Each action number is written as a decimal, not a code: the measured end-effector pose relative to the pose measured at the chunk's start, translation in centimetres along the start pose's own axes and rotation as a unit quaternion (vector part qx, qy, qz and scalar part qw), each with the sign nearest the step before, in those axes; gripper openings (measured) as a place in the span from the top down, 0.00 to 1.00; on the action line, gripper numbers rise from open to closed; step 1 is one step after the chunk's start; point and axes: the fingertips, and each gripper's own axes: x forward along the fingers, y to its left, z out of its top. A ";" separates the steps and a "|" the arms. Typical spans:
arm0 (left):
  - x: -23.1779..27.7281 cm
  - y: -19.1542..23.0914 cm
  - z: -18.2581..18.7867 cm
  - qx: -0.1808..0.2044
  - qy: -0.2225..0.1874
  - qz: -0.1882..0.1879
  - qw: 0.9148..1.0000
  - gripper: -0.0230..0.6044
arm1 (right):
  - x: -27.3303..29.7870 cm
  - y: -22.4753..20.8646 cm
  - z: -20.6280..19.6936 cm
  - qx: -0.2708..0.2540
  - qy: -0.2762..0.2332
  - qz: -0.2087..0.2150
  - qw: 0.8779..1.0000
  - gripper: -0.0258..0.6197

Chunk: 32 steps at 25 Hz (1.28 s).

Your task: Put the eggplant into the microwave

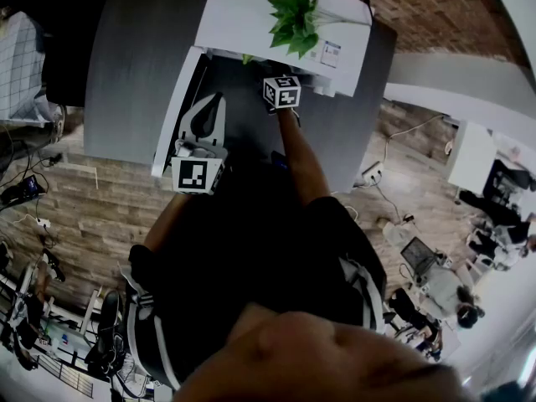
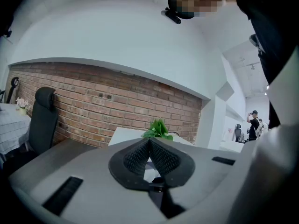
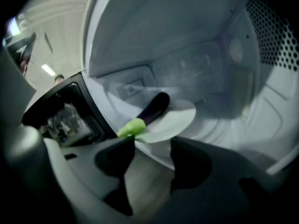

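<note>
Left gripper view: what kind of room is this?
Probably an office or lab, not a home kitchen: a bare brick wall, an office chair, and the microwave sitting on a grey desk.

Smooth eggplant [image 3: 156, 107], rough brick wall [image 2: 117, 104]

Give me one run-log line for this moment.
eggplant: on plate inside microwave | right gripper: open, near eggplant's stem, not gripping | left gripper: shut, empty
</note>
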 end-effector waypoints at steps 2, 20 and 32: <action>0.0 -0.1 0.0 -0.003 0.002 0.001 1.000 0.91 | 0.1 -0.1 0.0 -0.002 0.004 -0.008 1.000 0.58; -0.2 0.1 0.1 0.001 -0.005 -0.002 1.000 0.91 | 0.0 -1.3 -0.1 0.062 0.001 -0.045 0.997 0.84; -0.3 0.2 0.0 -0.004 -0.004 0.002 1.000 0.91 | 0.4 -2.3 0.0 0.067 0.004 -0.059 0.996 0.85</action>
